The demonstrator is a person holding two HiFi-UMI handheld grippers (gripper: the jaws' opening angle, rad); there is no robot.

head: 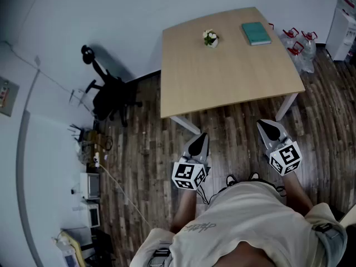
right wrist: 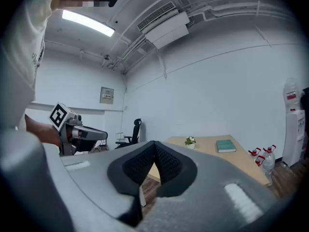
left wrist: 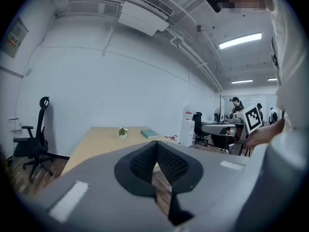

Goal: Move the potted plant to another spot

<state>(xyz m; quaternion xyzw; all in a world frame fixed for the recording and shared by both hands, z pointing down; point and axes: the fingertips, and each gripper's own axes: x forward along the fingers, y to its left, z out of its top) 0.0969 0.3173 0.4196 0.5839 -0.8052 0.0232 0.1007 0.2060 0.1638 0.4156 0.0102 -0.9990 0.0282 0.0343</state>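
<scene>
Closest in the head view is the person's pale shirt (head: 245, 216), with a line of script across it too small to read; just beyond it the left gripper (head: 198, 141) and the right gripper (head: 268, 128) are held side by side over the dark plank floor (head: 144, 166), each carrying a cube of black-and-white square markers; both sit short of the near edge of the light wooden table (head: 233, 77); the potted plant (head: 210, 38), small white flowers in a white pot, stands upright near the far edge, with a teal book (head: 256, 33) lying flat to its right, apart from it; a black office chair (head: 111, 96) is to the table's left, red-capped bottles (head: 297, 43) and a water dispenser (head: 340, 26) to its right.

Left gripper view: the jaws are pressed together at their tips with nothing between them; beyond them the potted plant (left wrist: 123, 132) stands on the table (left wrist: 96, 141) beside the book (left wrist: 149, 134), well away from the gripper; an air-conditioning unit (left wrist: 145, 13) hangs overhead; people (left wrist: 236, 108) sit at desks far off.

Right gripper view: the jaws are likewise clenched on nothing; the potted plant (right wrist: 190, 141) and book (right wrist: 225, 146) are on the far tabletop; a wall notice (right wrist: 106, 95) carries print too small to read; the dispenser's red label (right wrist: 291, 96) is also illegible.
</scene>
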